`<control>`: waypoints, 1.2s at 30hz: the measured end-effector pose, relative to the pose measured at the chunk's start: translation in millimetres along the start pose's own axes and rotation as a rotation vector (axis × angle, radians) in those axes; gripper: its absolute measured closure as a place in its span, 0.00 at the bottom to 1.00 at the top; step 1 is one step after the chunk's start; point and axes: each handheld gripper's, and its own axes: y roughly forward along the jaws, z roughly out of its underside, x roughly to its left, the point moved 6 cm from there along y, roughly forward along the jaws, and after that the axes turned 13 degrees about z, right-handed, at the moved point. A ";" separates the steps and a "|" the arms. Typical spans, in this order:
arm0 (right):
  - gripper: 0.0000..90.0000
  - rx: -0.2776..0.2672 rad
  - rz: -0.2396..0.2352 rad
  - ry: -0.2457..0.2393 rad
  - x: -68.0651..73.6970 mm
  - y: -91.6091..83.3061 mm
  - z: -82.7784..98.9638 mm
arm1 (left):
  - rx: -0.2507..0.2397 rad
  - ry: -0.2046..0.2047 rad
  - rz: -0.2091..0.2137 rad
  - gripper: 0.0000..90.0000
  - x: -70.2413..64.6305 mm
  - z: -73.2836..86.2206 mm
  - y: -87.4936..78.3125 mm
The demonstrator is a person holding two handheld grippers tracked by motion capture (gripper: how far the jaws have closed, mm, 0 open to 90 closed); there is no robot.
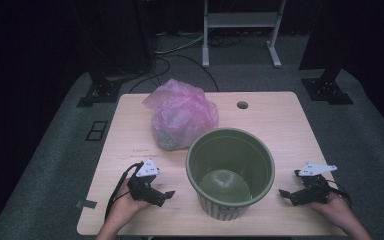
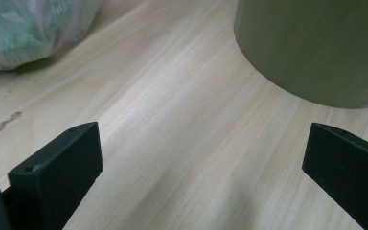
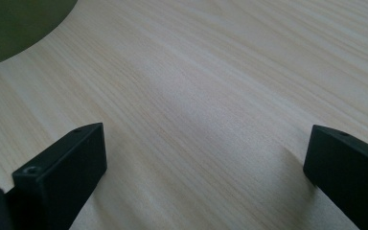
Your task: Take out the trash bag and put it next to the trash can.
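Resting both tools low on the table [image 1: 280,125], I hold nothing. My left gripper [image 1: 166,196] and right gripper [image 1: 285,194] are both spread wide. The green bin [image 1: 230,172] stands between them, and the pink bag [image 1: 182,117] lies beyond my left one. I should grab its loose top gently, I think.
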 end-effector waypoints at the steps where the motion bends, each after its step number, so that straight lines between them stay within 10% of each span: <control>1: 0.00 0.000 0.000 0.000 0.0 0.0 0.0 | 0.008 0.002 0.002 0.00 0.2 0.9 1.5; 36: 0.00 -0.001 0.001 -0.001 0.3 -0.5 0.5 | 0.056 0.032 -0.030 0.00 5.0 17.9 25.9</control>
